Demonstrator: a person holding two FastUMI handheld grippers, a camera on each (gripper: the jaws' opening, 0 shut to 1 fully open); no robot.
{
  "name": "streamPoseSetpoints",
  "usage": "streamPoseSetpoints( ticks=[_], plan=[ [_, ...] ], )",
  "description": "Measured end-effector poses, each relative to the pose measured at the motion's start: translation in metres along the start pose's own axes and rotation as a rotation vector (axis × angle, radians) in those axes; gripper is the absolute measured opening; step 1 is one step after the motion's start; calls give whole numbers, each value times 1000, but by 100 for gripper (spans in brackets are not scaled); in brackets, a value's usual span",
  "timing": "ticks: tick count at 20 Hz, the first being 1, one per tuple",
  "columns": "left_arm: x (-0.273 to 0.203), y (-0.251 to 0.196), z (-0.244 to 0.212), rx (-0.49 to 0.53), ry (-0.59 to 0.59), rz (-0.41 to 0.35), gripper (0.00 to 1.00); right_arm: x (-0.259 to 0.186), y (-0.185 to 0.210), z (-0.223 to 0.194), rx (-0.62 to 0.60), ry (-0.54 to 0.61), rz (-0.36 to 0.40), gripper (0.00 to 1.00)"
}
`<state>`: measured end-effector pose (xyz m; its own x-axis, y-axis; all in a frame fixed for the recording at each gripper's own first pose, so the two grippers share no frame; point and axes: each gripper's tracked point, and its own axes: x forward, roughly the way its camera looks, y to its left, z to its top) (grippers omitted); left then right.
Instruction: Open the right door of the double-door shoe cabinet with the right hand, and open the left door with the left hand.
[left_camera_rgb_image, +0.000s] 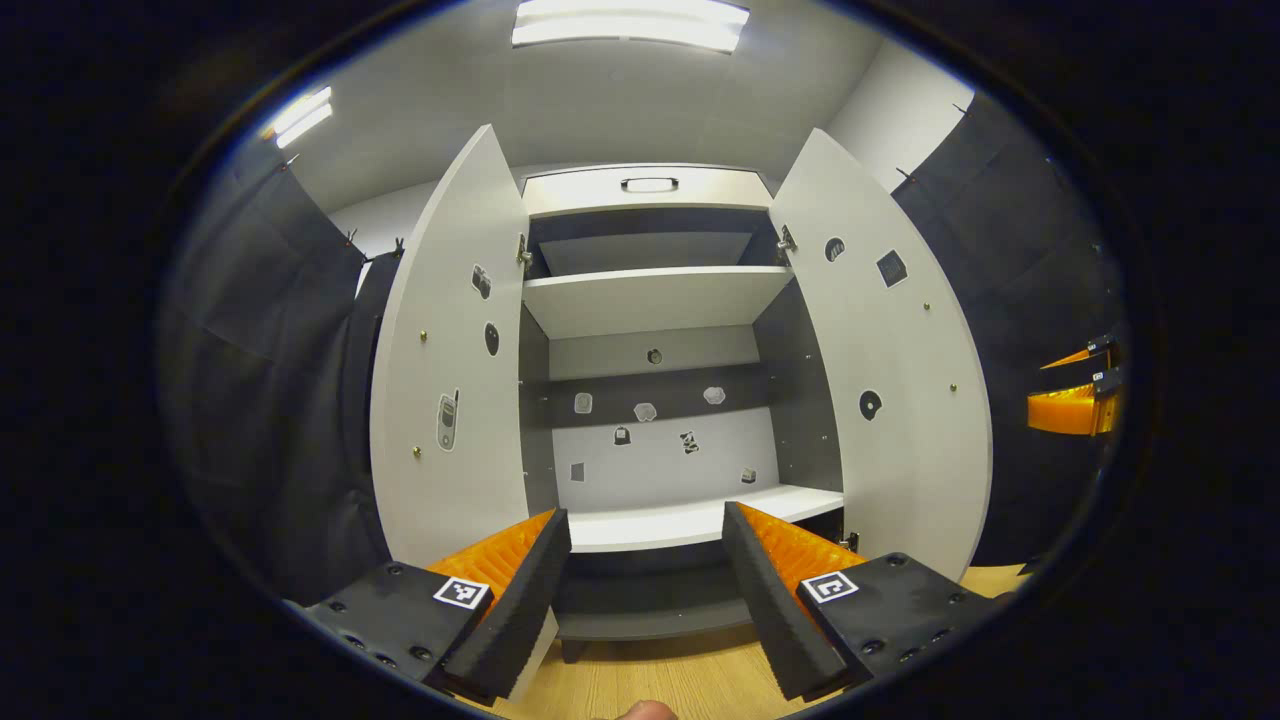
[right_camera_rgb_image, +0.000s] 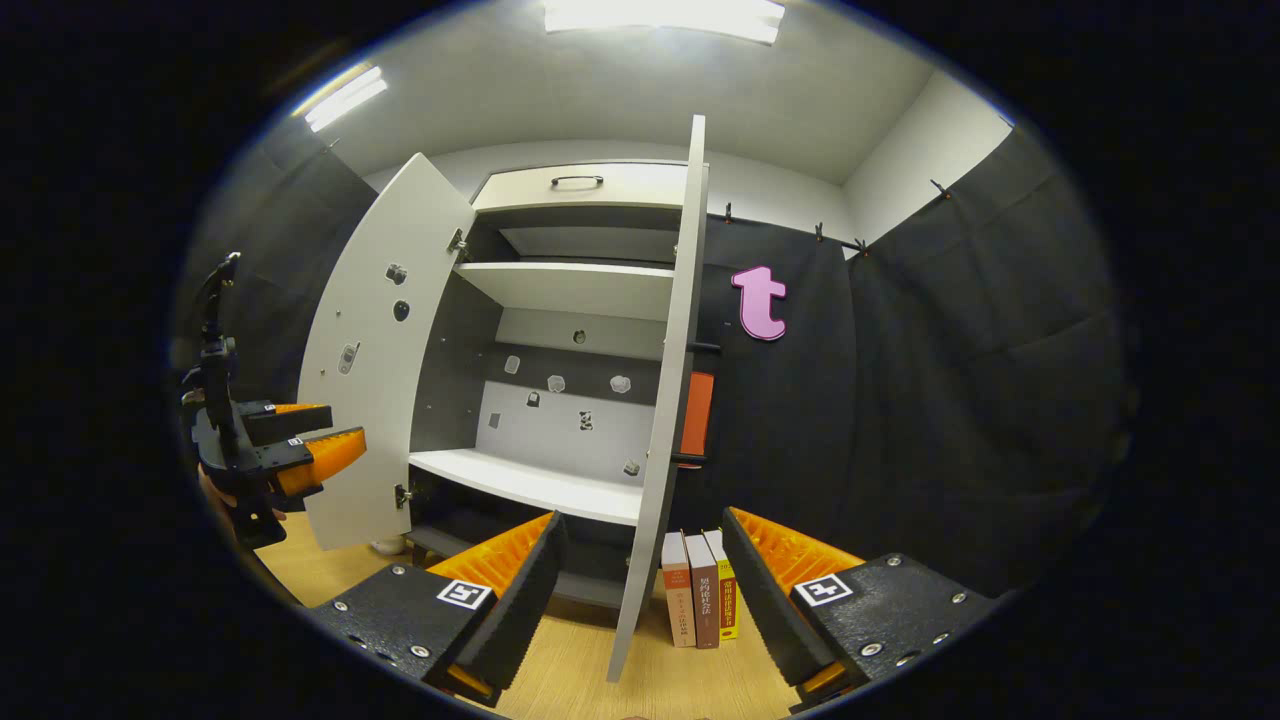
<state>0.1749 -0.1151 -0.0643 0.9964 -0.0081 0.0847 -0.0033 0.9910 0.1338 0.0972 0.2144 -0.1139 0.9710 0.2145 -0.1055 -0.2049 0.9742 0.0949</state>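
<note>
The white shoe cabinet (left_camera_rgb_image: 650, 190) stands with both doors swung wide. In the left gripper view the left door (left_camera_rgb_image: 450, 380) and the right door (left_camera_rgb_image: 890, 380) frame the shelves, and my left gripper (left_camera_rgb_image: 648, 560) is open in front of the lower shelf, touching neither door. In the right gripper view the right door (right_camera_rgb_image: 665, 400) shows edge-on, with its handle (right_camera_rgb_image: 697, 410) on the far side. My right gripper (right_camera_rgb_image: 645, 570) is open, the door's lower edge between its fingers without contact. The left gripper (right_camera_rgb_image: 290, 440) shows beside the left door (right_camera_rgb_image: 370, 360).
Three books (right_camera_rgb_image: 700, 590) stand on the wooden floor (right_camera_rgb_image: 650, 670) behind the right door. The shelves (left_camera_rgb_image: 650, 295) hold nothing; small stickers dot the back wall and door insides. Black cloth walls close in both sides. The other gripper (left_camera_rgb_image: 1075, 395) shows at the far right.
</note>
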Motion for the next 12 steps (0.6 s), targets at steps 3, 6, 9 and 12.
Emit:
streamPoseSetpoints(
  ticks=[3,6,9,12],
  plan=[
    [4,4,5,-15,-14,20,98,5,2,7,13,-15,10,94],
    [4,5,6,-41,-10,24,98,8,1,10,17,-20,11,94],
    [4,6,6,-47,6,22,98,11,1,10,14,-13,13,94],
    [3,6,4,-64,28,19,98,13,-3,10,14,-7,5,94]
  ],
)
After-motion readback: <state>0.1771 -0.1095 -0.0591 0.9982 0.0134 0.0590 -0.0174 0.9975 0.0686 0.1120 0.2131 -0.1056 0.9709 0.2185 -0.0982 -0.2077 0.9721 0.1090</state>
